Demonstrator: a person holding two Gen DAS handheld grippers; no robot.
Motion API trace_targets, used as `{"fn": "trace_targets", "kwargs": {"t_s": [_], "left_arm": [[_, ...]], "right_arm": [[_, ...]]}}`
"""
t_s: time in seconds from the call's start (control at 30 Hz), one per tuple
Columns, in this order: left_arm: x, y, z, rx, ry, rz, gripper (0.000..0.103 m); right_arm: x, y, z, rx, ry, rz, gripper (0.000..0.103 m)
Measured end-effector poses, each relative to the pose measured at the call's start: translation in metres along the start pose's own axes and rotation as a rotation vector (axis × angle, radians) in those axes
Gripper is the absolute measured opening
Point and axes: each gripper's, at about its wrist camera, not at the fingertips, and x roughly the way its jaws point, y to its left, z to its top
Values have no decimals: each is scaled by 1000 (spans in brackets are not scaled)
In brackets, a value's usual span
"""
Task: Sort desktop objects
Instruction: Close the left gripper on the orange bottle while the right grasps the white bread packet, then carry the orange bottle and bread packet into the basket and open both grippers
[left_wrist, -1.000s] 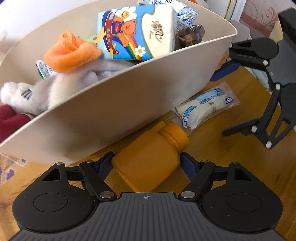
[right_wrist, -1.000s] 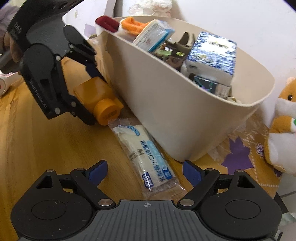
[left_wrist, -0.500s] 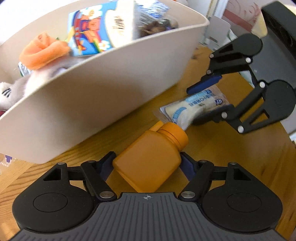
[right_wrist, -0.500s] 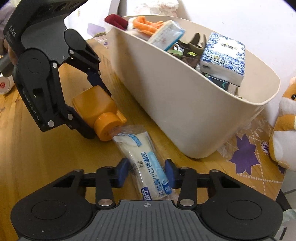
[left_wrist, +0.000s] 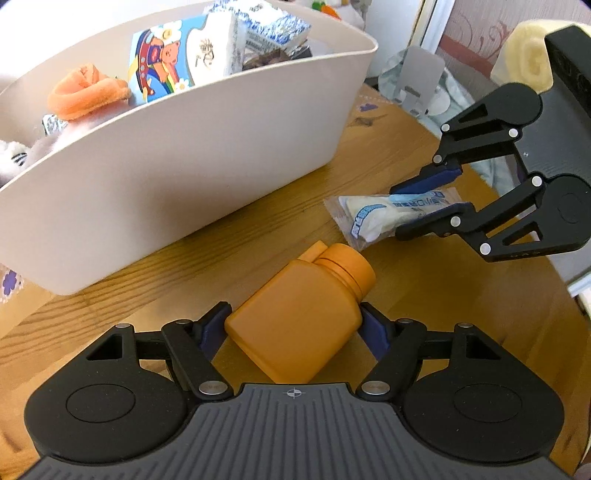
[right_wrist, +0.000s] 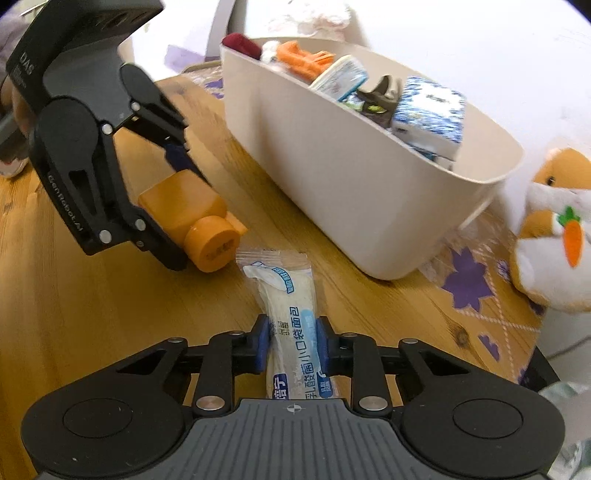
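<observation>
Looking along my left gripper (left_wrist: 293, 325), I see its two blue pads pressed against the sides of the orange bottle (left_wrist: 295, 314), which lies tilted with its cap pointing away toward the right. Whether the bottle is lifted clear of the wooden table (left_wrist: 166, 280) or resting on it I cannot tell. Beyond it stands the cream bin (left_wrist: 184, 166), already holding a plush toy with an orange scarf (left_wrist: 86, 92), a cartoon tissue pack (left_wrist: 162, 74) and a blue-patterned pack (left_wrist: 273, 26). To the right, my right gripper (left_wrist: 430, 197) is pinching the bread packet (left_wrist: 373, 218), whose near end is just beside the bottle's cap.

Switching to the right wrist view, the right gripper (right_wrist: 291, 343) has its pads closed on the packet's (right_wrist: 288, 306) lower half; the packet's far end points at the bottle's cap (right_wrist: 212, 243), almost touching it. The left gripper (right_wrist: 168, 206) shows at the left, clamped around the bottle's (right_wrist: 181, 203) body. The bin (right_wrist: 351, 192) sits near, up and to the right, crowded but with room near its rim. A hamster plush (right_wrist: 554, 236) sits on a patterned cloth (right_wrist: 476, 288) outside the bin.

By my reckoning most of the sorting is done: many things are in the bin, and both of my grippers hold the two loose items on the wood. What remains is carrying each over the rim and letting go, and perhaps the plush after that.
</observation>
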Motion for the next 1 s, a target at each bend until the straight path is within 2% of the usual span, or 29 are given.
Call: {"fn": "trace_targets", "kwargs": {"t_s": [0.2,0.23,0.43,0.8,1.0], "left_arm": [[-17,0,2,-27,-56,-23,75],[-23,-10,1,-31,-69,-28,75],[-52,-21,7,-10,-140,-41,75],[-115,-3,21,15,-255,13,75],[-125,4,44,45,-302,63,75]], "right_arm": [[-23,-7,-3,51,-40,-37,25],[-28,-10,-2,54,-49,-42,25],[-56,-11,15,39,-122,-73,25],[-89,-25,57,-6,-221,-153,25],[-100,-33,76,-10,-261,-193,25]]}}
